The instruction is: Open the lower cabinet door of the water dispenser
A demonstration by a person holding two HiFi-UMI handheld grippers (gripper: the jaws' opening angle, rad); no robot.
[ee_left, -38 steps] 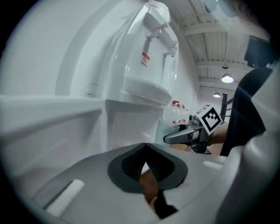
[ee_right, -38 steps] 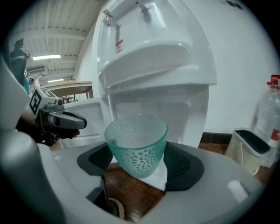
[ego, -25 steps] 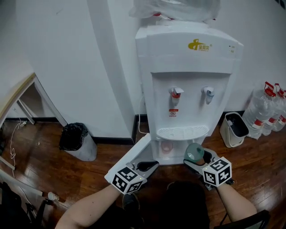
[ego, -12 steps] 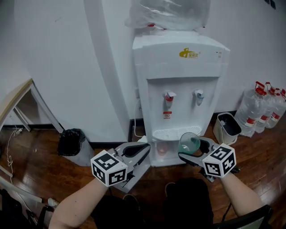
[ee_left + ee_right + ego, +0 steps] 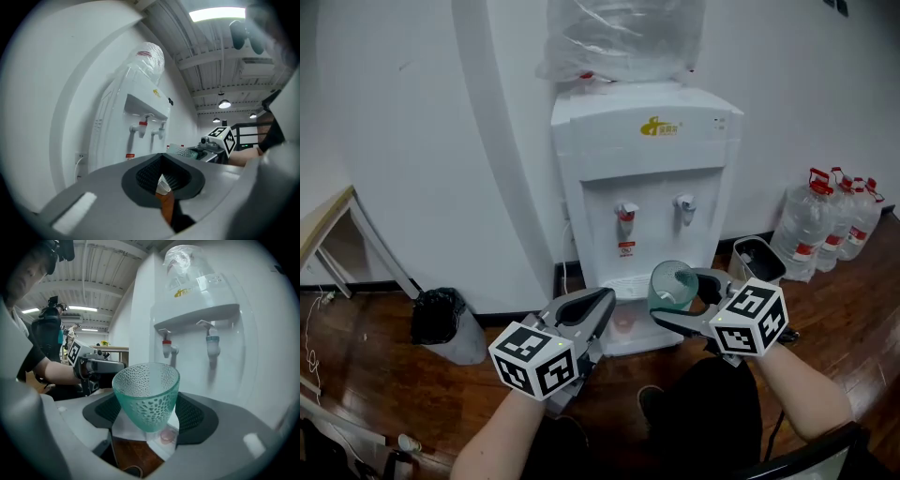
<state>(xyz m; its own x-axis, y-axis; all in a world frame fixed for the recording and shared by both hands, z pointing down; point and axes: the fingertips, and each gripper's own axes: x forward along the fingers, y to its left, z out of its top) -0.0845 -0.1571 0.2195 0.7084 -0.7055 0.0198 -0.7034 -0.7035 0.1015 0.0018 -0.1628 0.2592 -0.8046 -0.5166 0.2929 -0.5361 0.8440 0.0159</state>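
The white water dispenser [image 5: 647,150] stands against the wall, with a plastic-wrapped bottle [image 5: 619,37] on top. It has a red tap [image 5: 625,211] and a blue tap [image 5: 684,204]. Its lower cabinet [image 5: 623,323] shows as an open recess between my grippers, and the door is mostly hidden behind my left gripper [image 5: 602,302]. That gripper [image 5: 161,176] is level, its jaws have just been opening, and the narrow gap holds nothing. My right gripper [image 5: 677,295] is shut on a green dimpled glass cup [image 5: 670,281], held upright below the taps. The cup [image 5: 147,390] fills the right gripper [image 5: 147,423] view.
A bin lined with a black bag [image 5: 441,319] stands at the left wall. A small white bin [image 5: 755,258] and several large water bottles [image 5: 816,220] stand at the right. A table edge [image 5: 323,225] juts in at far left. The floor is dark wood.
Both grippers have risen from the lower cabinet to just below the taps, the right one still holding the cup. The open door has slipped behind the left gripper.
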